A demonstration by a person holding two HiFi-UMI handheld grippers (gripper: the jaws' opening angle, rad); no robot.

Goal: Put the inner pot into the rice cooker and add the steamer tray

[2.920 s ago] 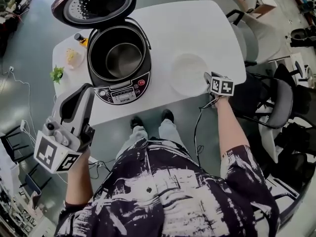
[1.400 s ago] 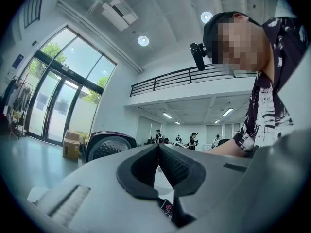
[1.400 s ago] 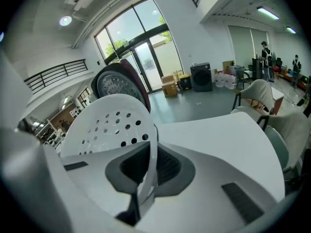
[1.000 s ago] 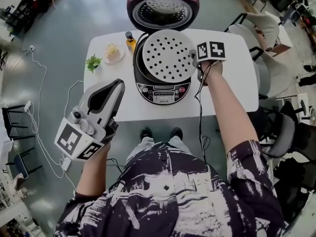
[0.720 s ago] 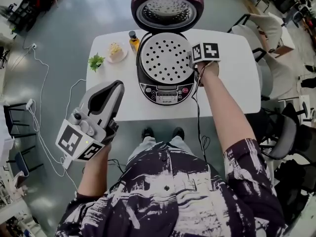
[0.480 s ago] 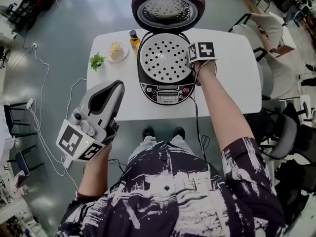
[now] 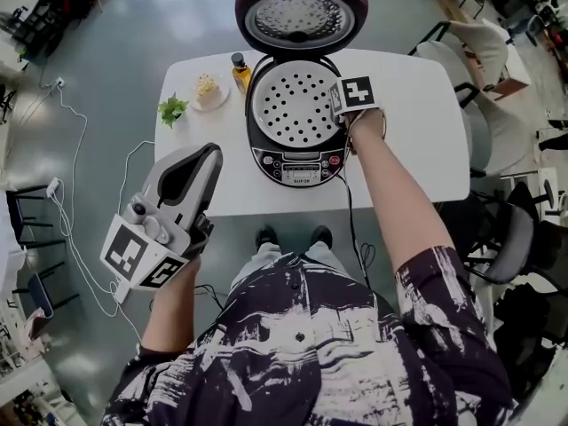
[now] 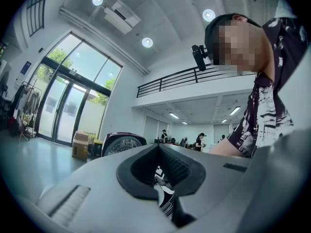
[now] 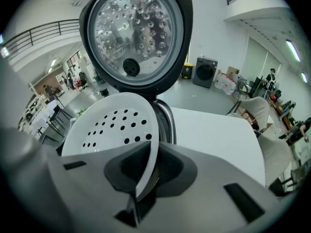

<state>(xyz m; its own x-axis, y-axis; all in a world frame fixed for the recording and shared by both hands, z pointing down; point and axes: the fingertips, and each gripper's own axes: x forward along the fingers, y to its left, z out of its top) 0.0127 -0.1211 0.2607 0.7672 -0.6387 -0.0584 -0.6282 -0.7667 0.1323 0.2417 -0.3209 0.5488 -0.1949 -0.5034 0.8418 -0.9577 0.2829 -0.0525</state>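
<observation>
Right gripper (image 9: 141,186) pinches the steamer tray (image 9: 112,125) rim; left gripper (image 8: 163,193) sits closed, empty. Grip yours at the rim: likely light, stiff, slick.

I see a white rounded tabletop (image 7: 417,140) carrying a black-and-maroon rice cooker (image 7: 298,160), lid raised. Left of it: small amber bottle (image 7: 240,69), white dish of yellow food (image 7: 207,90), green leafy sprig (image 7: 171,110).

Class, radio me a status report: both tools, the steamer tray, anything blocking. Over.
Left tool shut, empty. Right tool shut on steamer tray rim. Tray over rice cooker mouth, lid open. Nothing in the way.
</observation>
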